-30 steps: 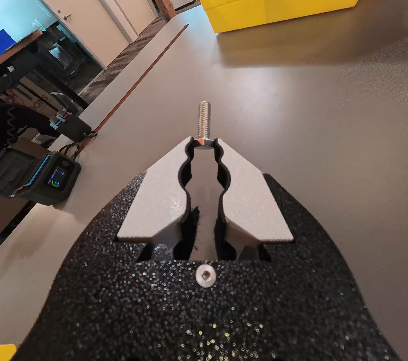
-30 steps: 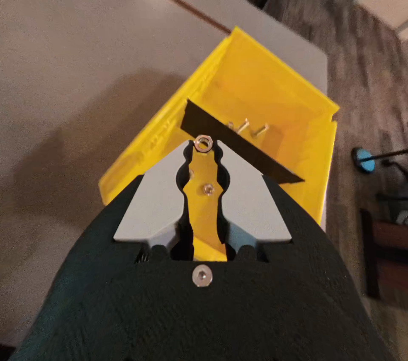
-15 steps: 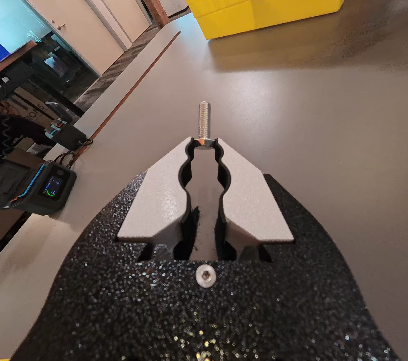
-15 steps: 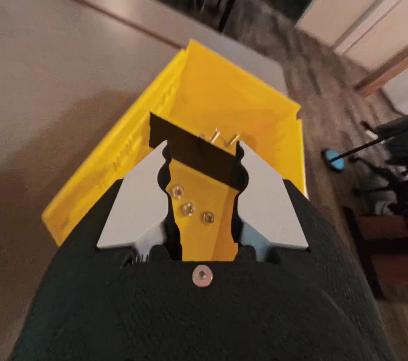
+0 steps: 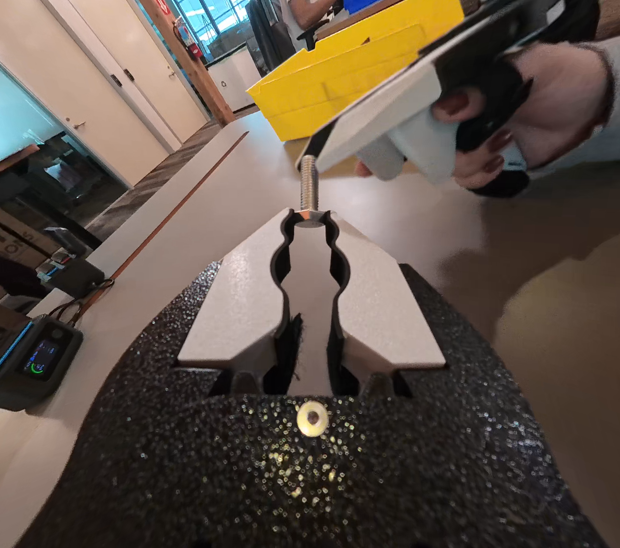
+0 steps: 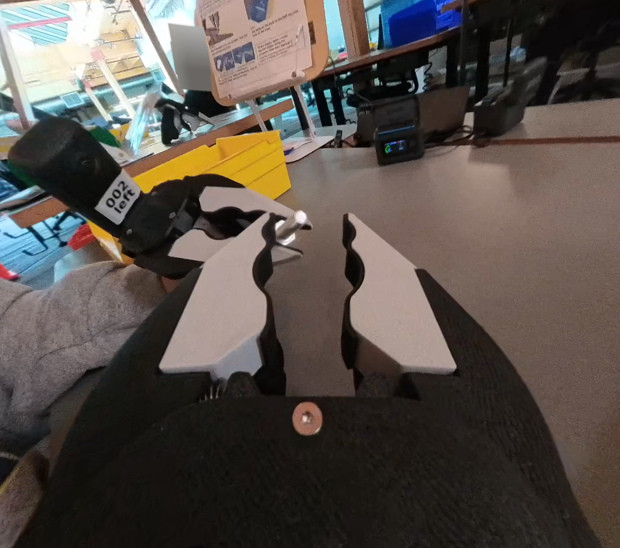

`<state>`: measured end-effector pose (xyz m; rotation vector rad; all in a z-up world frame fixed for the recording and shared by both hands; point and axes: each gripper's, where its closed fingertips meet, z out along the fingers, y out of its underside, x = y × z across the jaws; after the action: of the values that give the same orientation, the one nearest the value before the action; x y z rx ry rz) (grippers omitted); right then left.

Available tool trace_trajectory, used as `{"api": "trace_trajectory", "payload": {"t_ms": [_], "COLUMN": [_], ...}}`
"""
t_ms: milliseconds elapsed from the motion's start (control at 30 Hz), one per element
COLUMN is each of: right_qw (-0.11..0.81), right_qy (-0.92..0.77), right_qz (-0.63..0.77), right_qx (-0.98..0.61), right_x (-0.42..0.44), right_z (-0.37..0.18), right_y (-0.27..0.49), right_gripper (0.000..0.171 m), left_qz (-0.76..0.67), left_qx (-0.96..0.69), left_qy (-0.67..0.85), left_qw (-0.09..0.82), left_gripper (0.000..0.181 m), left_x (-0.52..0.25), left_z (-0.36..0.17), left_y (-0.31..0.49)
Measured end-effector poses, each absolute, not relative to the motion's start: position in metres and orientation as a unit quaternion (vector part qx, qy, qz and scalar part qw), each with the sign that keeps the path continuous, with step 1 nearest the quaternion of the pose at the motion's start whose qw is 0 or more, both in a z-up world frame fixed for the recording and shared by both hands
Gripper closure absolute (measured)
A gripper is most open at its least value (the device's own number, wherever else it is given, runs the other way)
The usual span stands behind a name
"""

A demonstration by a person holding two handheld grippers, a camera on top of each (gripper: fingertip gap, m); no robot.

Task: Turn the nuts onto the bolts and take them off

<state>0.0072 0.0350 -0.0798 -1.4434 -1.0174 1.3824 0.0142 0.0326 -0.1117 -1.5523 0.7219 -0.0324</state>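
My left tool (image 5: 309, 219) pinches the bolt (image 5: 309, 187) by its hex head, threaded shank pointing away from me above the table (image 5: 385, 220). My right tool (image 6: 306, 220) is spread with nothing between its fingers; in the left wrist view its fingertip sits right at the bolt's tip. The yellow bin (image 5: 339, 86) stands well behind, on the table.

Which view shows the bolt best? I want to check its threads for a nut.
The left wrist view: the bolt stands centred, its threaded shank bare, head clamped in the left hand-held gripper. The right wrist view shows it partly hidden behind a finger.
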Motion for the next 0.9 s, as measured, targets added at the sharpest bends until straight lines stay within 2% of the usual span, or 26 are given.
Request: {"api": "trace_trajectory", "payload": {"t_ms": [100,133,167,233,300,367,400,500,567,633,733,833,900], "right_qw": [0.389,0.380,0.372,0.356,0.369,0.441,0.491,0.623,0.640,0.575,0.456,0.358,0.327], "right_qy": [-0.399,-0.384,-0.373,-0.370,-0.384,-0.404,-0.409,-0.403,-0.396,-0.399,-0.414,-0.441,-0.436], "right_qz": [0.598,0.615,0.626,0.638,0.625,0.571,0.521,0.301,0.149,0.098,0.096,0.078,0.097], "right_qx": [-0.576,-0.574,-0.574,-0.574,-0.571,-0.563,-0.565,-0.599,-0.641,-0.707,-0.782,-0.819,-0.833], "right_x": [-0.002,-0.003,-0.003,-0.003,0.003,0.019,0.032,0.086,0.125,0.147,0.157,0.162,0.157], "right_z": [-0.082,-0.079,-0.079,-0.079,-0.074,-0.053,-0.040,-0.002,0.006,-0.012,-0.056,-0.099,-0.115], "right_y": [0.022,0.022,0.023,0.024,0.030,0.056,0.079,0.174,0.243,0.299,0.352,0.373,0.378], "right_gripper": [0.139,0.146,0.162,0.163,0.163,0.163,0.163,0.163,0.163,0.163,0.163,0.163,0.163], "left_qz": [-0.019,-0.019,-0.020,-0.027,-0.045,-0.031,-0.030,-0.042,-0.049,-0.052,-0.055,-0.057,-0.055], "left_qx": [-0.685,-0.684,-0.683,-0.682,-0.694,-0.714,-0.717,-0.701,-0.702,-0.705,-0.706,-0.707,-0.707], "left_qy": [0.321,0.324,0.327,0.321,0.281,0.237,0.232,0.229,0.221,0.213,0.205,0.201,0.200], "left_qw": [0.654,0.653,0.652,0.656,0.661,0.658,0.657,0.674,0.676,0.675,0.675,0.676,0.676], "left_gripper": [0.166,0.166,0.166,0.166,0.123,0.081,0.080,0.093,0.096,0.098,0.099,0.101,0.101], "left_x": [0.015,0.016,0.017,0.017,0.014,0.001,-0.002,-0.002,-0.004,-0.008,-0.011,-0.013,-0.014], "left_z": [-0.112,-0.112,-0.112,-0.111,-0.107,-0.108,-0.109,-0.100,-0.099,-0.098,-0.097,-0.096,-0.095], "left_y": [0.031,0.031,0.030,0.031,0.036,0.045,0.046,0.043,0.043,0.044,0.044,0.043,0.043]}}
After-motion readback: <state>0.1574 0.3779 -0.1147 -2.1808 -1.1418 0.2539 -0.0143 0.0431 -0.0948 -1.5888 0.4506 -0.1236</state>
